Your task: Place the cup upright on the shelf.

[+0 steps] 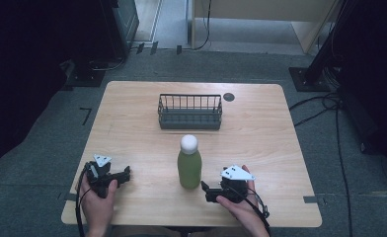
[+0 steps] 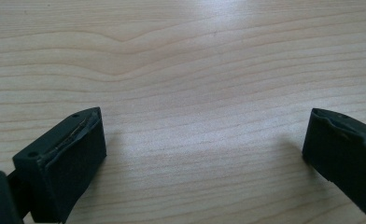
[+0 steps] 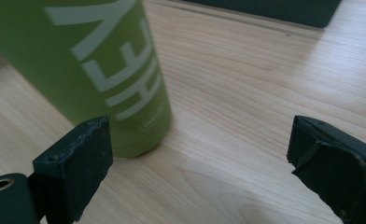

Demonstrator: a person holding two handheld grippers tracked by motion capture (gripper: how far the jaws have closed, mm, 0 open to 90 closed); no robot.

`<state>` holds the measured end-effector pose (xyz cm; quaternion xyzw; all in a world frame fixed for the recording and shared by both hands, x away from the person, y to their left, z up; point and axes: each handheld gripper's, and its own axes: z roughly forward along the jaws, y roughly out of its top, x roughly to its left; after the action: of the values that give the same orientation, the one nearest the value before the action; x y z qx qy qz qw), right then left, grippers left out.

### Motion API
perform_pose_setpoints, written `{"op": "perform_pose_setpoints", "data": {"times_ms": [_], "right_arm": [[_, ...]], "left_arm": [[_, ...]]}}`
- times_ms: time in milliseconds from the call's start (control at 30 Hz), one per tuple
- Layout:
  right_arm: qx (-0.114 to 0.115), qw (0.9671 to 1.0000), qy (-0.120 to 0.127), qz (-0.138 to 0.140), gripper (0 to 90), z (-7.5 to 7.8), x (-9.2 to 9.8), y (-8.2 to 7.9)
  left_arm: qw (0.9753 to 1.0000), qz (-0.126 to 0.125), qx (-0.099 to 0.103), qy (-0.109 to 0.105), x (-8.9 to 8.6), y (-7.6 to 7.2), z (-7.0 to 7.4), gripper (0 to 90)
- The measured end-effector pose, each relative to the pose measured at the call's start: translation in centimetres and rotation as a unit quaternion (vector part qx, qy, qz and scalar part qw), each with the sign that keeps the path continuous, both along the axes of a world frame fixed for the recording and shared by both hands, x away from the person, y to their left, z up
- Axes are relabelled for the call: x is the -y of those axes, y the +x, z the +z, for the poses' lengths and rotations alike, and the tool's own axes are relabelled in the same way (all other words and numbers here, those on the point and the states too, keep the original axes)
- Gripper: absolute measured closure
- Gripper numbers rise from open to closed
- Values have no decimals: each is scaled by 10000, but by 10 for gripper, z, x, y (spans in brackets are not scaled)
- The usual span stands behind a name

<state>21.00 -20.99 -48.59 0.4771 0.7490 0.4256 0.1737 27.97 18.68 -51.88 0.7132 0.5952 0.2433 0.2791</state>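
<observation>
Green bottle [image 1: 189, 168] with a white rounded cap [image 1: 189, 143] — standing upright on the surface [image 1: 260, 138], just to the left of the right gripper [image 1: 207, 190] and slightly ahead of it, and well to the right of the left gripper [image 1: 126, 174]. In the right gripper view the bottle [image 3: 97, 70] rises just beyond the left-hand jaw, apart from it; white lettering runs up its smooth wall. Beyond the bottle, farther from both grippers, stands a dark wire basket [image 1: 190, 112], with a small dark round mark [image 1: 229, 97] on the surface past its right end.

Handling, as judged from these views: the body looks rigid and smooth-coated, probably metal or hard plastic, so it should not yield under the jaws but may slip if pinched lightly. Whether it is full cannot be told; a tall, narrow form of this kind tips easily if pushed high up. The straight cylindrical wall at about mid-height offers the best hold — jaws on opposite sides, square to the axis. The tapering shoulder and the domed cap would give poorer purchase.

Right gripper: jaws spread wide, nothing between them. Left gripper [image 2: 204, 140]: jaws likewise spread, over bare wood, well clear of the bottle.
</observation>
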Motion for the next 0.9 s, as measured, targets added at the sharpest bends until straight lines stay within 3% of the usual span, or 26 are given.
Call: {"op": "perform_pose_setpoints", "data": {"times_ms": [433, 900], "right_arm": [[8, 9992, 144, 365, 90, -1, -20, -3], [164, 9990, 257, 325, 144, 8, -49, -2]], "left_arm": [[10000, 0, 0, 0, 0, 0, 0, 0], [10000, -6, 1, -1, 0, 0, 0, 0]]}}
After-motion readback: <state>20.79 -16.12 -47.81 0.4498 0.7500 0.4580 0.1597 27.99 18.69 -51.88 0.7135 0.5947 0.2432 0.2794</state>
